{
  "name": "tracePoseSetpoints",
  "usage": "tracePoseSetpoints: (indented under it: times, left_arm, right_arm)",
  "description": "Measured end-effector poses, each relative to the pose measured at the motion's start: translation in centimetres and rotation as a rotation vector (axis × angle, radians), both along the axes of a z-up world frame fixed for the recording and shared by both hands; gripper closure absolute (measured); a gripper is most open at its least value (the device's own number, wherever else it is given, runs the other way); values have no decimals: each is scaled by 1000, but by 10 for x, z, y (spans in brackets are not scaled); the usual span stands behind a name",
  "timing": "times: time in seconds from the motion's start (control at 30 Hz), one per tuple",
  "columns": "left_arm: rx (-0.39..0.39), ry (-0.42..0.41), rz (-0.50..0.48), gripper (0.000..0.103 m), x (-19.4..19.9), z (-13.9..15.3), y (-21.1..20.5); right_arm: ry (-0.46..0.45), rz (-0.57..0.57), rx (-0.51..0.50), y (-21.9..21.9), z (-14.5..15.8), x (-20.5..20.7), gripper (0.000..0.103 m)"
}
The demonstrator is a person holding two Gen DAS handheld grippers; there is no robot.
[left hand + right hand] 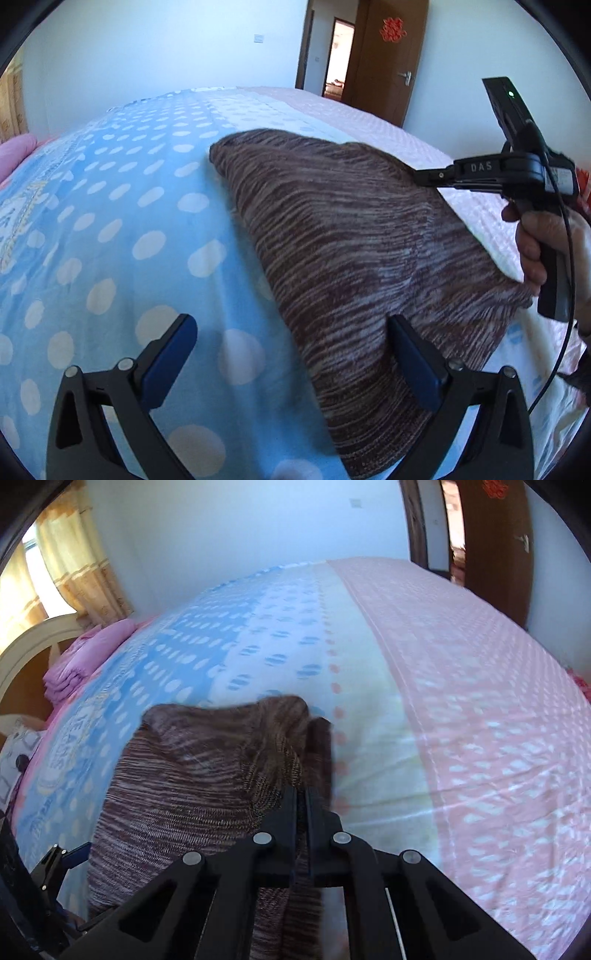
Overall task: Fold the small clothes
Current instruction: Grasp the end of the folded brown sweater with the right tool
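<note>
pinching brown knit garment [177, 794], right gripper [424, 176] marked "das", left gripper [291, 354] jaws wide

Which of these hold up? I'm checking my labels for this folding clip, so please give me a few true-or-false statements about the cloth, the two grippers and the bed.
1. The right gripper is shut on the brown striped knitted garment. True.
2. The left gripper is clamped on the garment. False: its blue-padded fingers stand wide apart, with one edge of the cloth between them.
3. The garment lies on a bed sheet with blue polka-dot and pink sections. True.
4. The brown wooden door is closed. False: it stands open.
5. A folded pink-purple blanket lies at the far end of the bed. True.
</note>
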State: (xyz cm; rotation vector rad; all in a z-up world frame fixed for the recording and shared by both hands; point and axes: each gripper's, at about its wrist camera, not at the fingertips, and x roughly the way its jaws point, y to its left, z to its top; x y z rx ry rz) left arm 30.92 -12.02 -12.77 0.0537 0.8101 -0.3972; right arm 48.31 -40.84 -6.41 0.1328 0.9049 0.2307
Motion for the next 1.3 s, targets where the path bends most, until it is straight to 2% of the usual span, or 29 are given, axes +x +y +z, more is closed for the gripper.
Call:
tracePoseSetpoints:
  times: [0.1,0.27,0.3,0.33,0.37,0.4,0.43,0.53,0.7,0.77,0.87,0.93,1.03,1.1,1.17,1.2,1.23,1.3]
  left_arm:
    - [1,-11,0,0,-3,1,0]
    - [-14,-2,9,0,-1,1,4]
    - [-13,-3,8,0,-1,1,4]
    - [-13,-4,9,0,-1,1,4]
    - [-14,-3,9,0,0,1,4]
    - [-17,-1,9,0,1,1,4]
    - [-22,1,10,0,1,1,5]
    - [-28,1,11,0,2,1,6]
    - [-31,-5,8,0,1,1,6]
    - [-45,-11,3,0,-1,2,8]
    - [-93,-35,11,0,-4,6,17]
    - [-106,-28,15,0,-2,6,18]
    - [-74,9,10,0,4,0,12]
    - [-53,14,13,0,5,0,10]
    - [-48,12,15,0,4,0,10]
    - [-49,11,15,0,3,0,10]
    - [-52,11,16,0,3,0,10]
    - [-52,10,15,0,2,0,10]
  right_arm:
    - [9,2,-33,-2,-10,-2,100]
    - [-8,26,97,-7,2,-22,98]
    - [-14,30,120,-9,7,-30,91]
    - [-21,42,145,-9,10,-39,77]
    - [-29,64,181,-9,14,-51,70]
    - [-34,85,202,-8,17,-61,63]
    - [-36,106,203,-7,19,-74,63]
    - [-11,113,161,-4,15,-98,63]
    - [23,124,124,1,-4,-108,64]
    - [24,119,133,0,-9,-108,101]
    - [-46,114,122,-3,3,-118,99]
    - [-85,66,85,-13,12,-124,99]
    - [-19,42,95,-26,-5,-115,99]
    - [34,88,91,-19,-15,-113,98]
    - [-4,66,40,-13,-9,-122,84]
    - [-26,56,34,-12,-3,-126,59]
    - [-68,52,39,-10,6,-134,50]
    - [-164,83,30,0,25,-152,50]
